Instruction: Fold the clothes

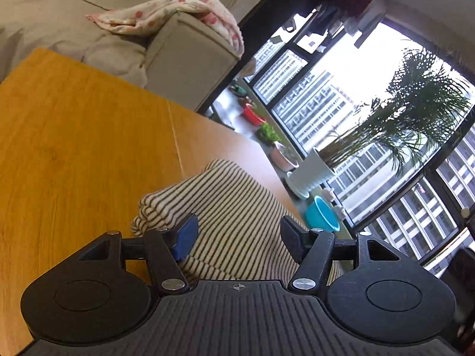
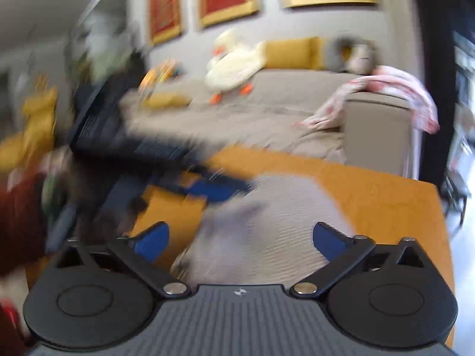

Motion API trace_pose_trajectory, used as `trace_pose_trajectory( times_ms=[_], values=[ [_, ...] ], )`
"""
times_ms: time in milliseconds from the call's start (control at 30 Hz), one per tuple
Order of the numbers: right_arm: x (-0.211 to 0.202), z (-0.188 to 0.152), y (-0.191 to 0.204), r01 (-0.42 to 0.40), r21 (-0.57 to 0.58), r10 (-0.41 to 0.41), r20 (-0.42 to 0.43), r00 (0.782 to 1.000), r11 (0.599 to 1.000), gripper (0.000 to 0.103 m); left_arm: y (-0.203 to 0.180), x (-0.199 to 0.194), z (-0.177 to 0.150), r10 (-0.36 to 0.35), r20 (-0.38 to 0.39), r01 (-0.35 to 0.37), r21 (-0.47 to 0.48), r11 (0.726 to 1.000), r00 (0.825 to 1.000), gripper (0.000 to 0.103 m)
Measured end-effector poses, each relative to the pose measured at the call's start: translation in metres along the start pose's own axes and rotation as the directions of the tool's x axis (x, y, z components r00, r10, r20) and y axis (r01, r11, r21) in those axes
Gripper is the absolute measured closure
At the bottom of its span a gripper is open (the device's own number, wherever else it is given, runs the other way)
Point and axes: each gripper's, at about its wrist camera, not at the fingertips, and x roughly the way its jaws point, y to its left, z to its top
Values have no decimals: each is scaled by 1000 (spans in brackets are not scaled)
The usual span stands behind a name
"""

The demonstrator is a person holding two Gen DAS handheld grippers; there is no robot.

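A cream garment with thin dark stripes [image 1: 237,216] lies bunched on the orange wooden table [image 1: 74,148]. My left gripper [image 1: 239,233] is open just above it, one finger at its folded left edge, nothing held. In the right wrist view the same garment [image 2: 276,222] is blurred on the table [image 2: 386,201]. My right gripper [image 2: 242,235] is open wide over its near part and holds nothing. The left gripper [image 2: 219,188] shows there as a dark blur with blue pads at the garment's far left edge.
A beige sofa [image 1: 184,56] stands behind the table with a pink floral cloth [image 1: 166,14] over its arm. Potted plants [image 1: 314,172] and a blue basin [image 1: 322,215] stand by the window past the table's right edge. A plush duck [image 2: 234,65] lies on the sofa.
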Motion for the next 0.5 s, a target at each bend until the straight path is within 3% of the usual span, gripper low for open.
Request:
trace_pose_trajectory(
  times_ms=[100,200,300,400,500],
  values=[
    [9,4,-20,51,114,-50,-12,999,992,0,-3,2,-3,8,3,-8,23,1000,1000,36],
    [38,-13,-13,150,45,-143,-132,981,988,0,-4,3,-6,-1,2,1,29,1000,1000,35],
    [43,-33,5,235,-25,-237,-82,968,972,0,-2,6,-6,-4,-1,4,28,1000,1000,35],
    [43,-34,-3,229,67,-222,-99,970,971,0,0,11,-4,-5,-1,5,29,1000,1000,33],
    [42,-32,-12,197,75,-187,-119,975,978,0,-2,14,-4,-1,-2,1,40,999,1000,31]
  ],
)
